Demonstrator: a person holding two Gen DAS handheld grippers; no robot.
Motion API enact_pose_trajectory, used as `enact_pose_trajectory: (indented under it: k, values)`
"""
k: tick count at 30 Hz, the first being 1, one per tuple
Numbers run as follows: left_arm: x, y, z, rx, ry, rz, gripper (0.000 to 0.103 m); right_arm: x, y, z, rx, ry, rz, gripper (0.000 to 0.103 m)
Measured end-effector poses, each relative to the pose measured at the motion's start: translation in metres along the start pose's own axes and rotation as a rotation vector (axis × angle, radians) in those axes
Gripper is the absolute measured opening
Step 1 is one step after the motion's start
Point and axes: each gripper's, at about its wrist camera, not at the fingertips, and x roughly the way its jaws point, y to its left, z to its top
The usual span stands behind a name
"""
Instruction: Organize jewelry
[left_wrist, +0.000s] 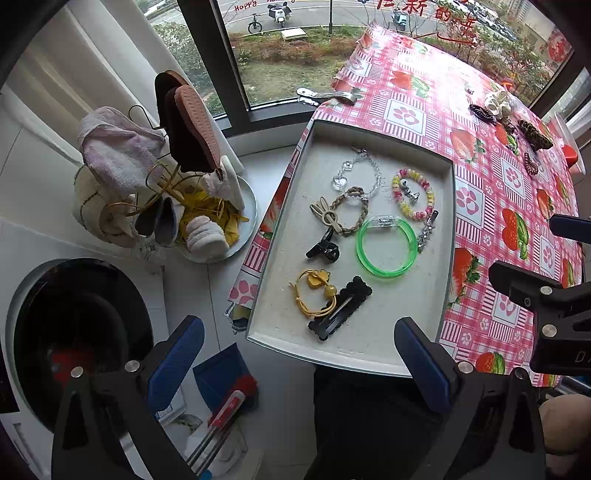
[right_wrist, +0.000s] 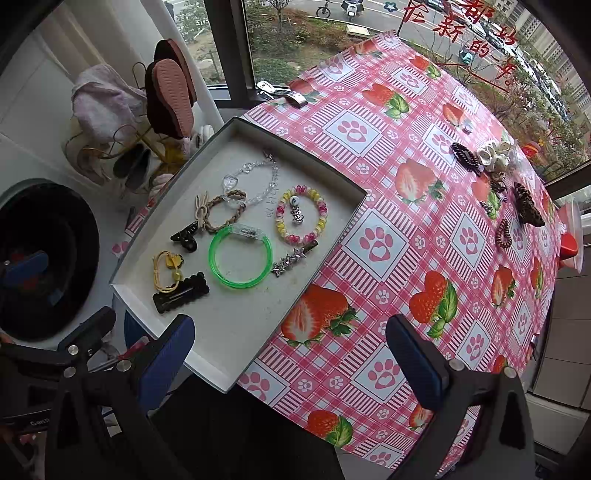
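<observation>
A grey tray sits at the table's left edge. In it lie a green bangle, a pink and yellow bead bracelet, a clear crystal bracelet, a braided hair tie, a black claw clip, a yellow hair tie, a black snap clip and a star clip. More hair pieces lie at the far right. My left gripper and right gripper are open and empty, above the tray's near edge.
The table has a pink strawberry cloth. A shoe rack with slippers and cloths stands left of the table. A washing machine drum is at lower left. A window runs behind the table. A red object sits at the right edge.
</observation>
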Motion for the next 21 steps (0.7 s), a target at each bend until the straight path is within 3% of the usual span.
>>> enact_pose_trajectory:
  k: [21]
  values:
    - [0.0023,0.0036,0.0002,0.003,0.001,0.001,0.103,0.0008,0.0053,0.0013,0.007,0.001,-0.002,0.103]
